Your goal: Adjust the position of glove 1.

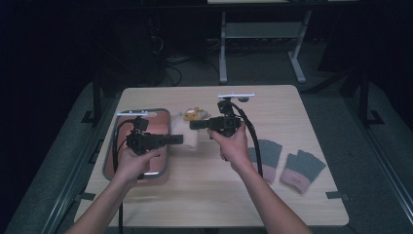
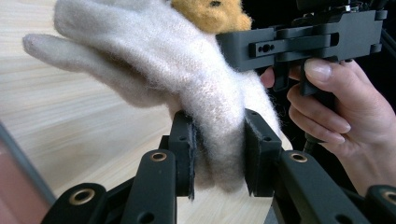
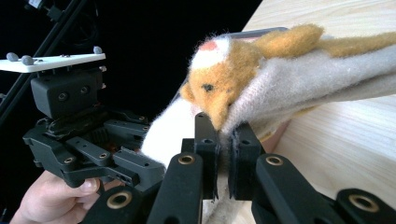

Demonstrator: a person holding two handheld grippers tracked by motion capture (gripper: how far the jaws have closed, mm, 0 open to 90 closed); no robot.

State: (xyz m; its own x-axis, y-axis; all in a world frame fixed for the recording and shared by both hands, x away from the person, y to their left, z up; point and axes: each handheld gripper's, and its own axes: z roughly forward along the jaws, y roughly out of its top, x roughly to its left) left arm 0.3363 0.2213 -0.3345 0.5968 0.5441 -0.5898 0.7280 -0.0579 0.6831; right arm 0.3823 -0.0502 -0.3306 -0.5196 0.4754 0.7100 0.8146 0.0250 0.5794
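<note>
You see a fuzzy, woolly cream glove [image 2: 187,79] with a soft orange plush bear [image 3: 233,70] on it. The table [image 1: 292,195] looks like smooth pale wood. Your grippers look like matt black plastic (brassy rings shine).

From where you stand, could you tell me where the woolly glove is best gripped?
Grip the glove at its cuff end, coming in level from the side, as the left gripper does: the cuff is one thick band, while the loose glove tips splay apart. The right gripper pinches a thin edge by the yellow toy patch.
</note>
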